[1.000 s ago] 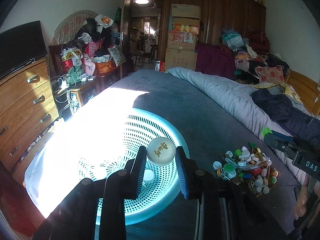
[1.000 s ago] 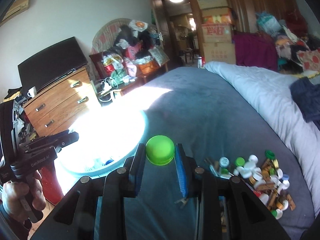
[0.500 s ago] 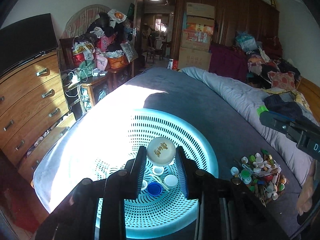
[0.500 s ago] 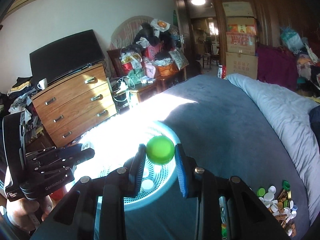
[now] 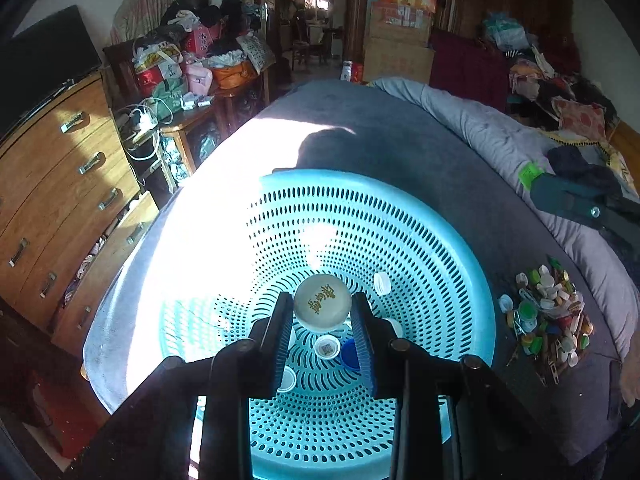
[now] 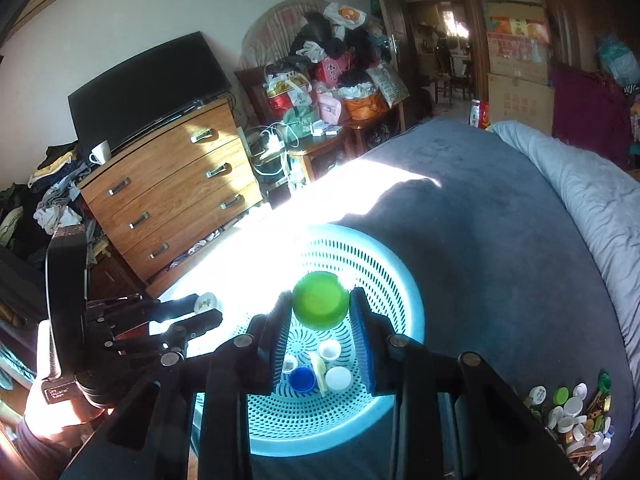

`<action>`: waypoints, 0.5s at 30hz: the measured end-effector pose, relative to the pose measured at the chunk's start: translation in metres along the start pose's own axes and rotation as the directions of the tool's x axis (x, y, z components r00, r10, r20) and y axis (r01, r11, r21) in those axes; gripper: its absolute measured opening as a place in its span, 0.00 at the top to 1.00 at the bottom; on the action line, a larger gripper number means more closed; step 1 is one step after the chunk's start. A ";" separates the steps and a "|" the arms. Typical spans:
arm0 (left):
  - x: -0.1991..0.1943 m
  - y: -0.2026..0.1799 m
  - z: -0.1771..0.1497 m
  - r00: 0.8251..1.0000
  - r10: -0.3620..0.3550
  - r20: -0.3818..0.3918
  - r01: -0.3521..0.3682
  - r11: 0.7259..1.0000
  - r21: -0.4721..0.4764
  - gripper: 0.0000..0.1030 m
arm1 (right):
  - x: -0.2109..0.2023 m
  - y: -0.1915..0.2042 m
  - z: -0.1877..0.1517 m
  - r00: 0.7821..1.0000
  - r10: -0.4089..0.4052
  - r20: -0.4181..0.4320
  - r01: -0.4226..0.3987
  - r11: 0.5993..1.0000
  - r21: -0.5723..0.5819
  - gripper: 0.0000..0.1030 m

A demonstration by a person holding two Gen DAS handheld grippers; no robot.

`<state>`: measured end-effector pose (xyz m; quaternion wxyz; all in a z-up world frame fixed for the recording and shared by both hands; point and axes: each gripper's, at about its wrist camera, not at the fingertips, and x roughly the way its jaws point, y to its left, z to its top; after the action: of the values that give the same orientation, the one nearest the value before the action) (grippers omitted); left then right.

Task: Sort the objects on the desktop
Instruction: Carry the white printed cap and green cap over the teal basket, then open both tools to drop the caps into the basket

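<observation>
Two caps are up over the drop zone at once! The left gripper (image 5: 322, 316) is clamped on a round cream-white plastic cap with gold lettering (image 5: 322, 307), and the right gripper (image 6: 320, 320) is clamped on a round bright-green plastic cap (image 6: 320, 305), each cap pinched between its blue ribbed pads.

The relation that matters: both caps hang above the perforated turquoise plastic basket (image 5: 460, 264), which lies below and just ahead of the fingertips on the grey-blue bedspread (image 5: 420, 152). From the left view the cream cap sits over the basket's inner floor, near the loose white and blue caps (image 5: 327, 347) already lying there. From the right view the green cap hangs over the far half of the bowl. Neither cap has a long axis to speak of, being round. The left looks the deeper over the bowl, so I'd judge it the readier to let go.

Against a second ago: the basket then sat ahead and to the side, with the right gripper over bare bedspread. Now both are above it, and the mixed pile of small caps and clips (image 5: 546, 312) lies well apart to the right.
</observation>
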<state>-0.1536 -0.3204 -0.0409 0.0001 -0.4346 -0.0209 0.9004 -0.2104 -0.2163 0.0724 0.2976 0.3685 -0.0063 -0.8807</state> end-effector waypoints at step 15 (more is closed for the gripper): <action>0.044 -0.004 -0.006 0.991 0.005 -0.133 -0.002 1.000 0.021 0.70 | 0.040 0.000 -0.008 0.990 0.053 -0.128 -0.050 0.998 0.027 0.72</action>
<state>-0.1763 -0.3158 -0.0791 0.0043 -0.4939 -0.0107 0.8695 -0.2272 -0.2362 0.0406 0.3155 0.4276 -0.0071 -0.8471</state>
